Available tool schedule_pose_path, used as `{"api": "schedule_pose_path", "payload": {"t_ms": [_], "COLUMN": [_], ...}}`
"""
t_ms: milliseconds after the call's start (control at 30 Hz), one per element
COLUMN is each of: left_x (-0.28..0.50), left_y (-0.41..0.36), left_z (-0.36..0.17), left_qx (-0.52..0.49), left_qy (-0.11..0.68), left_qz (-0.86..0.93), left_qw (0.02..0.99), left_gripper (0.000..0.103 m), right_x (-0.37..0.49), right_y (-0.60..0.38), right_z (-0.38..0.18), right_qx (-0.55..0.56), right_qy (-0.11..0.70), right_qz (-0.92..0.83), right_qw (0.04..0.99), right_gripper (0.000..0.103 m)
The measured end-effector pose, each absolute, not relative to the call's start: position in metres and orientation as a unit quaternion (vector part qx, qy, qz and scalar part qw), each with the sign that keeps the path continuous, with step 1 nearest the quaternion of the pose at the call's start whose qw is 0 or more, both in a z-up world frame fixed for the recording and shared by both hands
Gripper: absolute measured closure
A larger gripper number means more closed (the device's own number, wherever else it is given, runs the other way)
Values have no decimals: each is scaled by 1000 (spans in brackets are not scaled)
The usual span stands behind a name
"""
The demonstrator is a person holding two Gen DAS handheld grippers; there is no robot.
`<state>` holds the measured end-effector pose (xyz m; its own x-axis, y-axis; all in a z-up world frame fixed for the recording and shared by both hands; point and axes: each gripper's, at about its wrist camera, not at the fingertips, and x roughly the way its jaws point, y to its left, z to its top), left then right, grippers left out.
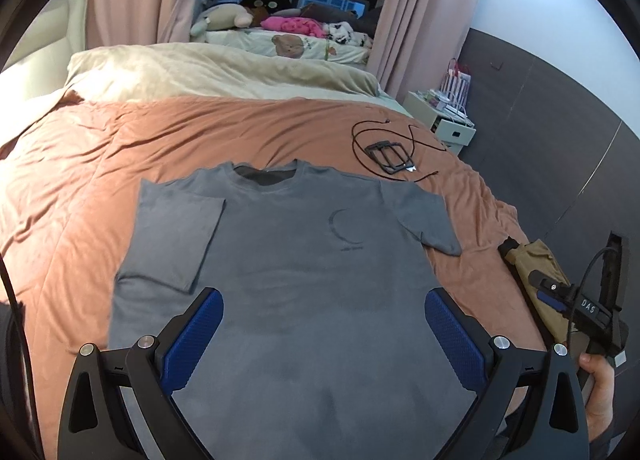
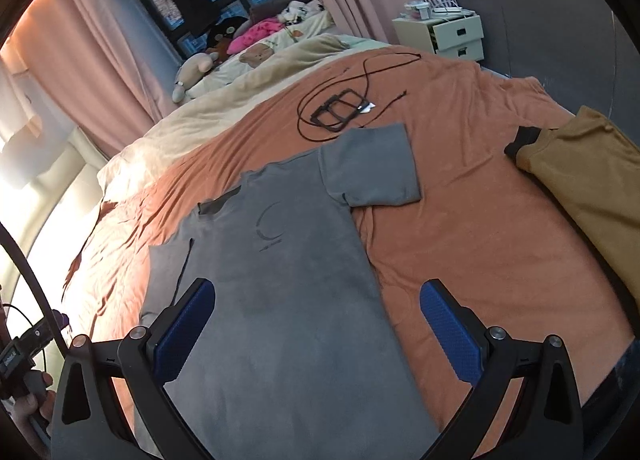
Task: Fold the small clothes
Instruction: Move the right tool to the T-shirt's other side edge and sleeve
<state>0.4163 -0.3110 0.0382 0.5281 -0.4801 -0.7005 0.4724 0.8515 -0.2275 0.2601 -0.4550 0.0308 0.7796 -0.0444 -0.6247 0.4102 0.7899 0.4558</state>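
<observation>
A grey T-shirt (image 1: 288,260) lies flat, front up, on the orange bedspread (image 1: 100,164). Its left sleeve (image 1: 176,236) is folded in over the body; its right sleeve (image 1: 428,216) lies spread out. My left gripper (image 1: 324,324) is open and empty above the shirt's lower middle. My right gripper (image 2: 318,320) is open and empty above the shirt's right side edge; the shirt (image 2: 280,280) and its spread sleeve (image 2: 372,168) show there. The right gripper also shows at the right edge of the left wrist view (image 1: 576,304).
A mustard garment (image 2: 588,180) lies at the bed's right edge. A black frame with cables (image 1: 390,156) lies beyond the shirt's collar. A beige duvet (image 1: 208,68) and soft toys lie at the head end. A white bedside drawer unit (image 2: 452,36) stands to the right.
</observation>
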Motion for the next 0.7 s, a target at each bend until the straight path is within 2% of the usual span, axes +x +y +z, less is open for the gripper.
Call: {"api": "schedule_pose_path", "payload": {"t_ms": [233,367,533,700], "left_x": [446,467,493,515], "left_y": [-349,-373,-403,-438], "left_z": [30,20,1,-25], "left_qx": [13,18,29,45], "left_qy": [399,407,421,437], "left_qz": [-287,-295,-302,-314], "left_qw": [871,864,855,842], "left_gripper": [3,7,18,32], "right_x": [291,308,332,345], "right_y": [-477,-493,-522,-562], "right_z": [9,-7,-31,-61], "right_qx": [323,350,382,440], "right_qy": [299,295,292,272], "right_qz": [-130,-119,-119,-137], "right_qw": [889,881,869,845], "right_gripper": [0,1,17,26]}}
